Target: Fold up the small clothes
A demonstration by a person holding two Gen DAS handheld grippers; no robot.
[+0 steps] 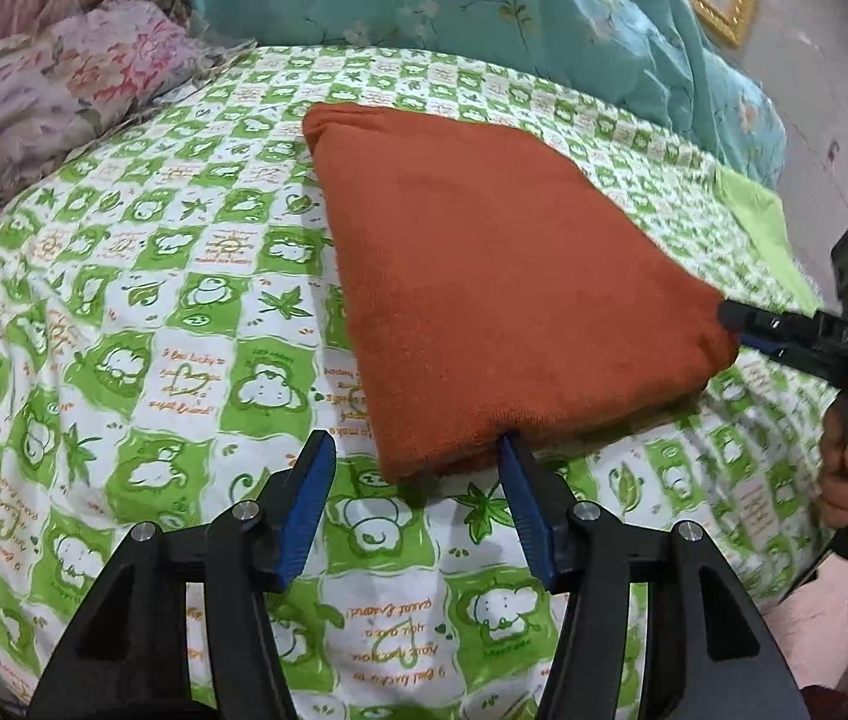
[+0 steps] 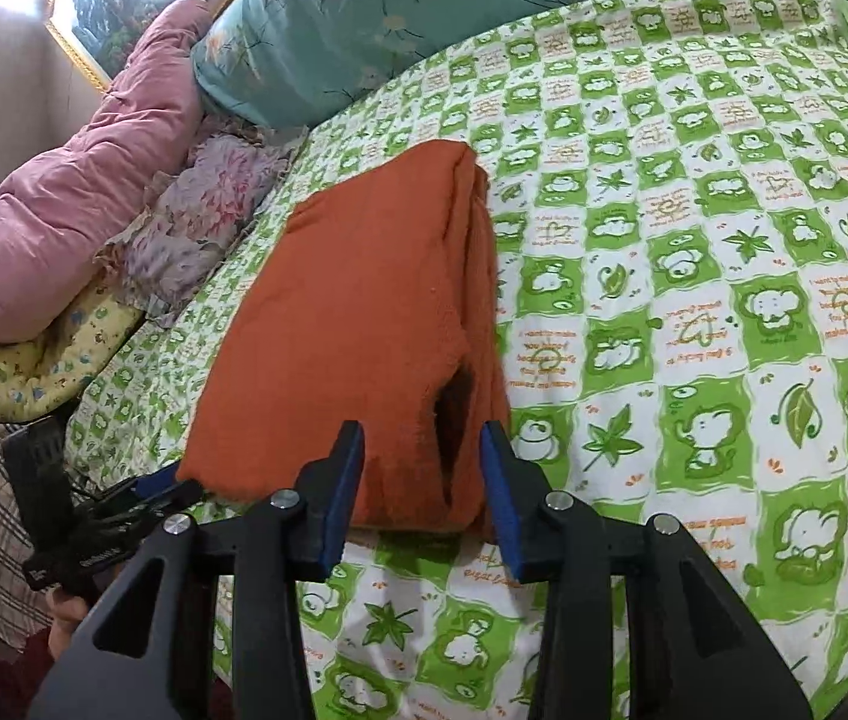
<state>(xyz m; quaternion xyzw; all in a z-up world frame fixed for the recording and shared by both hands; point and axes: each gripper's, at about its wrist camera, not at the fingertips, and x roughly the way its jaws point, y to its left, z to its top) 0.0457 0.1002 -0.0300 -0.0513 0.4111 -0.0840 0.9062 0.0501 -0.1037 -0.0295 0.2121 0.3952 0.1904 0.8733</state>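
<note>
The left gripper (image 1: 417, 447) stands with its jaws apart, clamped on nothing; one pad just touches the near edge of the orange cloth (image 1: 502, 276). The right gripper (image 2: 420, 435) is likewise apart at the cloth's other near corner, its pads beside the layers without pressing them. The cloth lies on the green-checked bed (image 1: 123, 312), folded into a thick, tidy rectangle, so folding looks done or nearly so. Its long axis runs away from both grippers toward the teal quilt (image 1: 484, 0).

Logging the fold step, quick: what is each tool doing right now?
Left tool: open, holding nothing, at the folded rust-orange fleece cloth.
Right tool: open, cloth corner between its blue pads, not gripped.
</note>
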